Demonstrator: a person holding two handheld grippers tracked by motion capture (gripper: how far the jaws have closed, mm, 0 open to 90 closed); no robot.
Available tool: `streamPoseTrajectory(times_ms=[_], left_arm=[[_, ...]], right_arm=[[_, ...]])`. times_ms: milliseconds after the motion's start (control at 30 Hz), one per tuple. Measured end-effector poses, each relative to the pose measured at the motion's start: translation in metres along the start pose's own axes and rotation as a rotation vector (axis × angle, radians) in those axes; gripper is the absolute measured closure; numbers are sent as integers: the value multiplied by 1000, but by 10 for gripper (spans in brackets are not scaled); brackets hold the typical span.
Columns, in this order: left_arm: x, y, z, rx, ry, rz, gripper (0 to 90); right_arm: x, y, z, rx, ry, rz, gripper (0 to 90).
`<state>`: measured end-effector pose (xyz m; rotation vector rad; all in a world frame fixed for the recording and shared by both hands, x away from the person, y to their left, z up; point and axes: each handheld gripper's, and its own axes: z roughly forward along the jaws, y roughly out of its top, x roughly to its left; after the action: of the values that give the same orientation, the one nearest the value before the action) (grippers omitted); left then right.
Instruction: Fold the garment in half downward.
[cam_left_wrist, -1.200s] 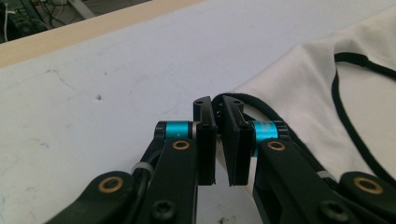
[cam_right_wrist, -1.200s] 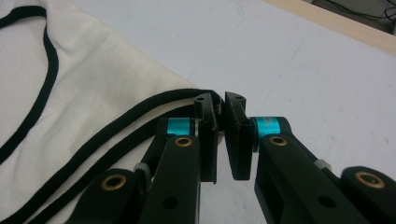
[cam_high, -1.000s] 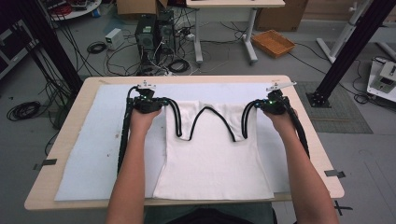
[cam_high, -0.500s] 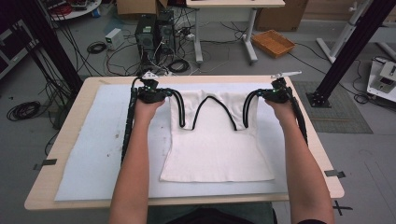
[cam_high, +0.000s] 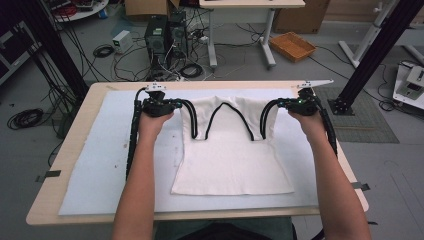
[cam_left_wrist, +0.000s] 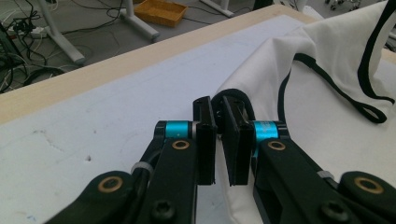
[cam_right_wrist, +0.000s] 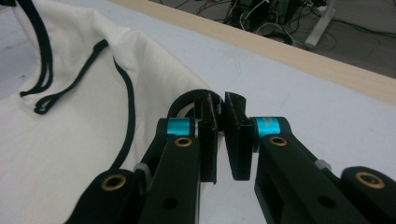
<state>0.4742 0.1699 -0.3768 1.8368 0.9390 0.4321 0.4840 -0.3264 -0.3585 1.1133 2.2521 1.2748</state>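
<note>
Now a white tank top (cam_high: 232, 155) trimmed in black is seen spread mid-table on the blue-grey mat (cam_high: 100, 165), straps toward twelve o'clock, hem toward six; each strap is clamped by the left gripper (cam_high: 176, 105) and right gripper (cam_high: 274, 106).

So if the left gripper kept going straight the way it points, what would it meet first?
The left gripper already pinches the black-trimmed strap of the white top. Beyond lies white mat, then the table edge; depth is unclear.

Tank top (cam_high: 232, 160) on a mat (cam_high: 100, 170) on the table (cam_high: 65, 155).
Left gripper (cam_high: 176, 105) at its left strap, right gripper (cam_high: 277, 104) at its right; hem nearest the person.
</note>
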Motion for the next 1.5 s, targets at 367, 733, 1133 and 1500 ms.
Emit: streamPoseTrajectory(times_ms=[367,733,1133,1500], left_arm=[[-18,-8,-28,-42,-59,30,838],[-42,-19,-50,-90,-90,103,836],[-68,-42,-73,-111,-111,146,834],[-76,-80,-98,-114,-204,142,834]], right_arm=[[18,-4,-23,-57,43,-47,851],[25,-34,-50,-134,121,-49,850],[45,-63,-75,-163,174,-74,849],[64,-104,-93,-200,267,-64,849]])
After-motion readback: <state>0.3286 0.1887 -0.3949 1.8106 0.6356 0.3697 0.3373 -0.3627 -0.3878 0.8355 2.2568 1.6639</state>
